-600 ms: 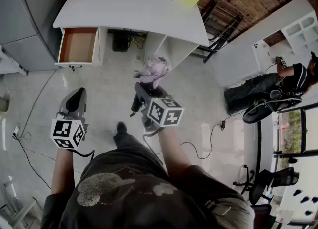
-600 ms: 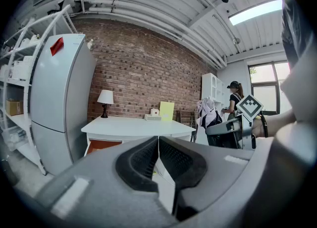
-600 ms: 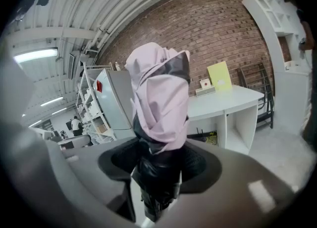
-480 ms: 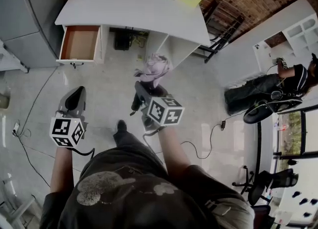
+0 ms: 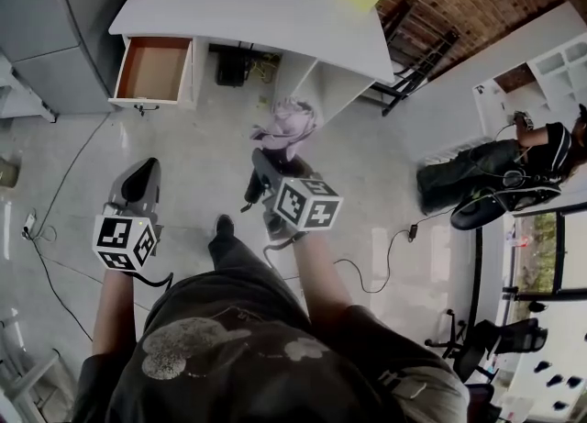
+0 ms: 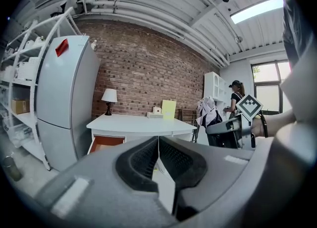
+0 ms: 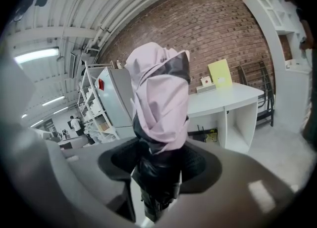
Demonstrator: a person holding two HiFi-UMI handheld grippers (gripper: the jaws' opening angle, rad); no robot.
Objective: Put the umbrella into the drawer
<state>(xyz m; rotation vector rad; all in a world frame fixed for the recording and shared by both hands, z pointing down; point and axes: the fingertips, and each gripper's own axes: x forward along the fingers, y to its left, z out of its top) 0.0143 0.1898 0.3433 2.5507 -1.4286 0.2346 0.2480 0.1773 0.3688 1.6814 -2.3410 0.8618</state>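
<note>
While hovering short of the desk front edge, clamping right gripper jaws on dark lower end of folded umbrella; holding left gripper jaws together, empty. Judging it light, stiff-cored, loose cloth probably slipping, so favouring firm stem. Needing open drawer under desk's left corner.

head view steeply down from above; both gripper views low, forward; desk in all three
</note>
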